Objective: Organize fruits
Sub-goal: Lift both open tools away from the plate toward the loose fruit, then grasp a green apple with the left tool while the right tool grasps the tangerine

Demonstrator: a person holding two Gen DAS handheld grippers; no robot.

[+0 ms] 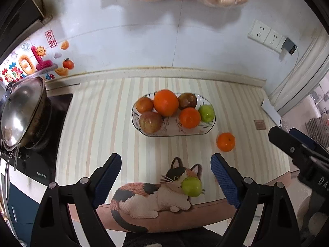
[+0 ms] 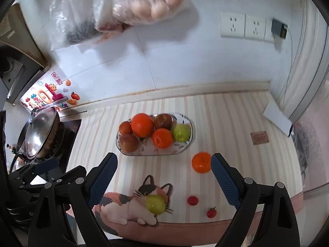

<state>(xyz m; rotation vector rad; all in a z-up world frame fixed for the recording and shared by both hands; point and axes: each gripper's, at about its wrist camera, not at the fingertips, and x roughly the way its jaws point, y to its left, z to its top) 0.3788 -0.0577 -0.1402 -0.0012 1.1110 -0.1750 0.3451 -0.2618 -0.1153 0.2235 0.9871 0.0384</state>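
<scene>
on the striped mat [image 1: 98, 123] by the wall sits an oval plate [image 1: 173, 131] already holding six fruits: a big orange, a smaller one, three reddish ones and a green one. still loose on the mat are a small orange [image 2: 201, 162] just off the plate's right end, a green fruit [image 2: 155, 204] lying on the printed cat's face near the front edge, and two little red fruits [image 2: 192, 200] nearer the right front corner.

both tools hover above the mat with nothing in them. the left gripper [image 1: 165, 177] has its jaws spread wide, the green fruit showing between them but below. the right gripper [image 2: 163, 175] is spread just as wide, the small orange sitting just beside its right finger [image 2: 223, 177].

the worry, to my eye, is rolling. these are round things on a smooth cloth, and the green fruit and the red ones lie close to the table's edge; a finger nudging one off-centre could send it over. the plate is crowded too, so a fruit dropped onto the pile might knock another out. the two tools also work close together and could bump.
</scene>
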